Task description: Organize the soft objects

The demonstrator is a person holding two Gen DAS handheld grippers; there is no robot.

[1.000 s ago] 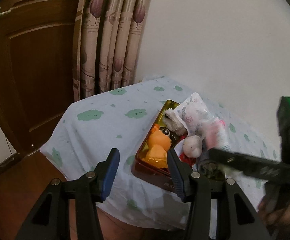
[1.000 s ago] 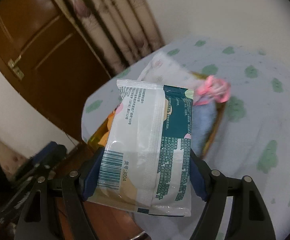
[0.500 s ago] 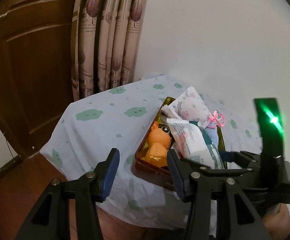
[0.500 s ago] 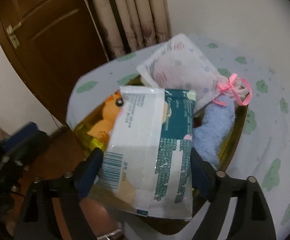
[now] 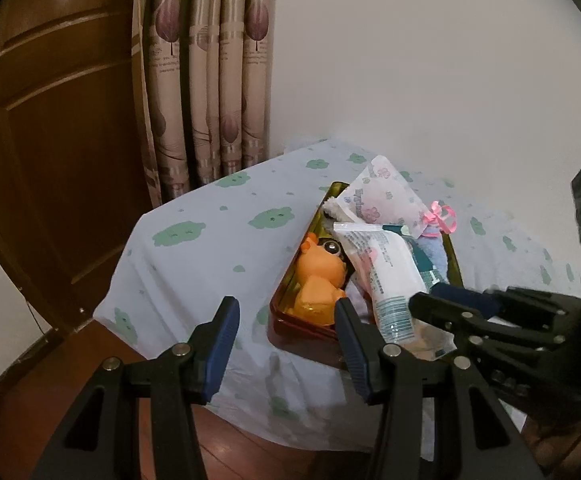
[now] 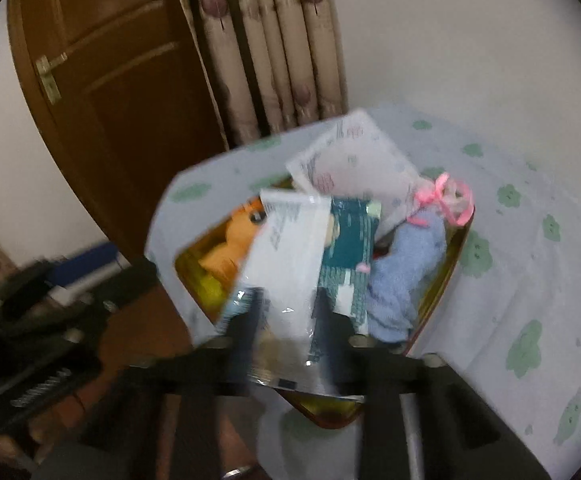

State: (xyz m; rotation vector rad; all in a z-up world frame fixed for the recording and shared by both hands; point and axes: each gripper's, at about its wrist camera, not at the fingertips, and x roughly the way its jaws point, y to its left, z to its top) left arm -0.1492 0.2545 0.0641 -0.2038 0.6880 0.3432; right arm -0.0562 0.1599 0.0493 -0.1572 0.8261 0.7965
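Blurring the right tool [image 6: 286,316], its grip on the tissue pack [image 6: 290,264] unclear; left tool [image 5: 286,344] released, empty.

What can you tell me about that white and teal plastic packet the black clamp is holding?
The white and teal plastic packet is a flat, glossy, sealed pouch with small print and a barcode near one end. The right gripper pinches its near end, and it slants over the gold tin tray, above the orange plush toy and blue towel roll.

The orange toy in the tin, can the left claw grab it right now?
Probably yes. The left claw is open and empty, and the orange toy lies uncovered at the tin's near left end; the wipes packet only crowds its right side.
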